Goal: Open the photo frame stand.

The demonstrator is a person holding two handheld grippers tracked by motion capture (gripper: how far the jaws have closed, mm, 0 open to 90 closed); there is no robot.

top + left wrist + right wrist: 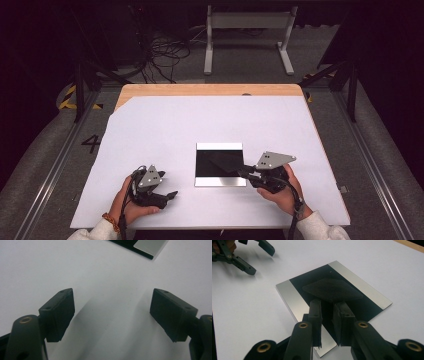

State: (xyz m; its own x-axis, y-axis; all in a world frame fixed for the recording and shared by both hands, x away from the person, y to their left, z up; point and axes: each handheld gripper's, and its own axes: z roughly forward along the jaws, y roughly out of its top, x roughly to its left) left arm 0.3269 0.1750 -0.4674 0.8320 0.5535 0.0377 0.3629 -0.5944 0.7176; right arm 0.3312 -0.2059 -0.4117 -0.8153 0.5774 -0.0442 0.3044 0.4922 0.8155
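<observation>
Down at the near edge, the left gripper (pixel 172 193) rests low over the white table cover (pixel 165 130), held in the person's left hand (pixel 131 202); its jaws stand spread wide with bare white sheet between them, and its pads (pixel 60 312) are blunt black blocks with a matte finish. To the right of it, the right gripper (pixel 241 171) is held in the right hand (pixel 282 192), with a grey three-cornered plate on top. Its jaws are drawn close together, a narrow gap left between them, at the near corner of a dark flat piece (pixel 332 290); whether the pads actually pinch that corner I cannot tell.

That piece is a thin, matte black, roughly diamond-shaped sheet, soft-looking at its edges. It lies on a flat square plate (pixel 287 293), black in the middle with smooth silvery bands along two opposite sides, sitting near the middle of the table just ahead of the right gripper.

Beyond, the white cover runs smooth to a strip of bare light wood (pixel 210 90) at the far edge. Past the table, on the grey floor, lie a tangle of black cables (pixel 165 52) and a white metal frame (pixel 247 37).
</observation>
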